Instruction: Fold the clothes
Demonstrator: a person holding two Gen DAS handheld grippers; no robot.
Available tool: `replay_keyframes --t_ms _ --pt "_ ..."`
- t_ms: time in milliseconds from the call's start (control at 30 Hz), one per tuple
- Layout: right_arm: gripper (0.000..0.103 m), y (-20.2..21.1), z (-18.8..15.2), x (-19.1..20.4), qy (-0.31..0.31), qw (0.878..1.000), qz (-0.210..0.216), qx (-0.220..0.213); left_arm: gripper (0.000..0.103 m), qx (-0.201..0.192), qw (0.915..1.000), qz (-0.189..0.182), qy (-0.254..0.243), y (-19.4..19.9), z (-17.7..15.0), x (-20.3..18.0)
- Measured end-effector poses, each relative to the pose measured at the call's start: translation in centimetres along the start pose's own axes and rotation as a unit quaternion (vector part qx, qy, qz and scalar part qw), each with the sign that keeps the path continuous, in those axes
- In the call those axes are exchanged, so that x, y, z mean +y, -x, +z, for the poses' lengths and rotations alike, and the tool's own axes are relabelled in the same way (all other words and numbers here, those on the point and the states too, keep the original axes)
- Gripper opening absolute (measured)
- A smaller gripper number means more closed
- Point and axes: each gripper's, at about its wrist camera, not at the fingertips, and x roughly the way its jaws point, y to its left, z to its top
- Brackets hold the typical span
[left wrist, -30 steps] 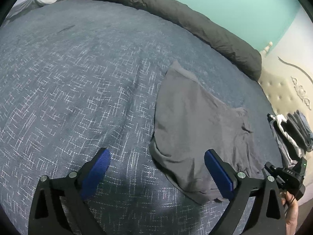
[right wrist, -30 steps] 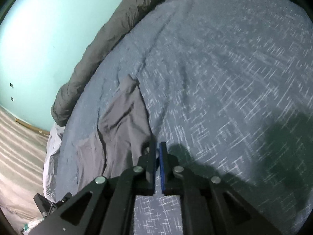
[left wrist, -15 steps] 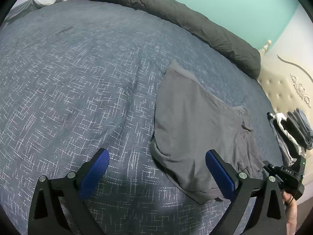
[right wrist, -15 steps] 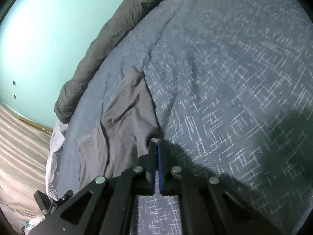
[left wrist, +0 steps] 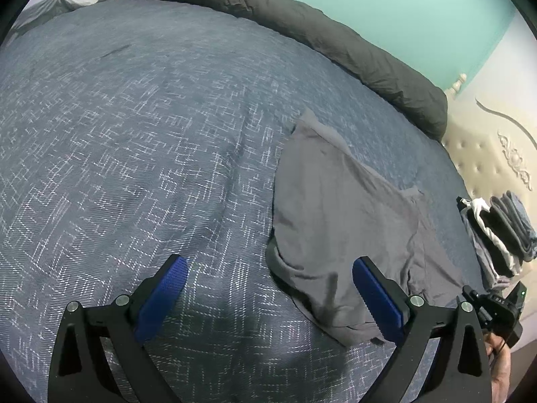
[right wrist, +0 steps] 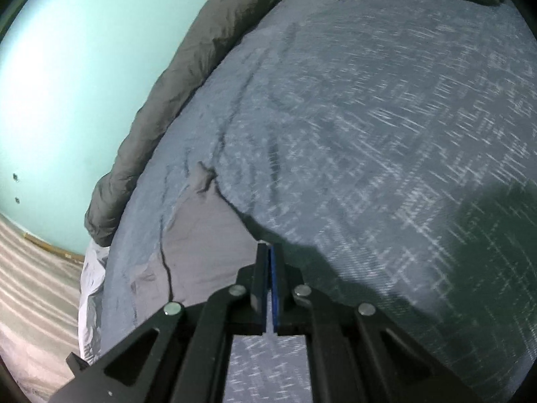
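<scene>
Grey shorts [left wrist: 339, 235] lie spread on the blue patterned bedspread [left wrist: 134, 134], toward the headboard side, with a rolled dark duvet [left wrist: 302, 33] along the far edge by the green wall. They look partly folded already: one flap lies doubled over the middle, and the near hem is rumpled. A small stack of finished clothes [left wrist: 496, 235] sits further off by the padded headboard [left wrist: 493, 154].

The right gripper [right wrist: 270, 252] has its blue pads pressed together at the near edge of the shorts [right wrist: 208, 245]. The cloth rises toward the tips as if pinched and lifted, though I cannot see fabric between the pads, so a true hold is only likely. The picture is streaked, which fits a hand in motion. The left gripper [left wrist: 268, 299] hangs above the bedspread with its jaws wide apart, holding nothing; its right pad sits over the near hem of the shorts.

My reading is that the next fold is starting — the right hand has taken a corner to carry it across. That move calls for lifting the edge clear, drawing it over the body of the shorts and laying it flush with the opposite side. The left gripper could pin or take the other corner so the cloth does not drag or bunch.
</scene>
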Motion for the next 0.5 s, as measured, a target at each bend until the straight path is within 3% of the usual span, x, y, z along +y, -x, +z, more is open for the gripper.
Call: replay_keyframes --t_ms 300,500 --pt "0.002 -1.4 -0.6 -0.6 -0.009 0.999 -0.013 0.029 0.101 0.000 1.0000 0.001 -0.004 0.8 0.2 0.4" --pt "0.005 0.1 -0.3 0.4 -0.010 1.000 -0.029 0.003 0.101 -0.003 1.0000 0.001 -0.003 1.8 0.3 0.9"
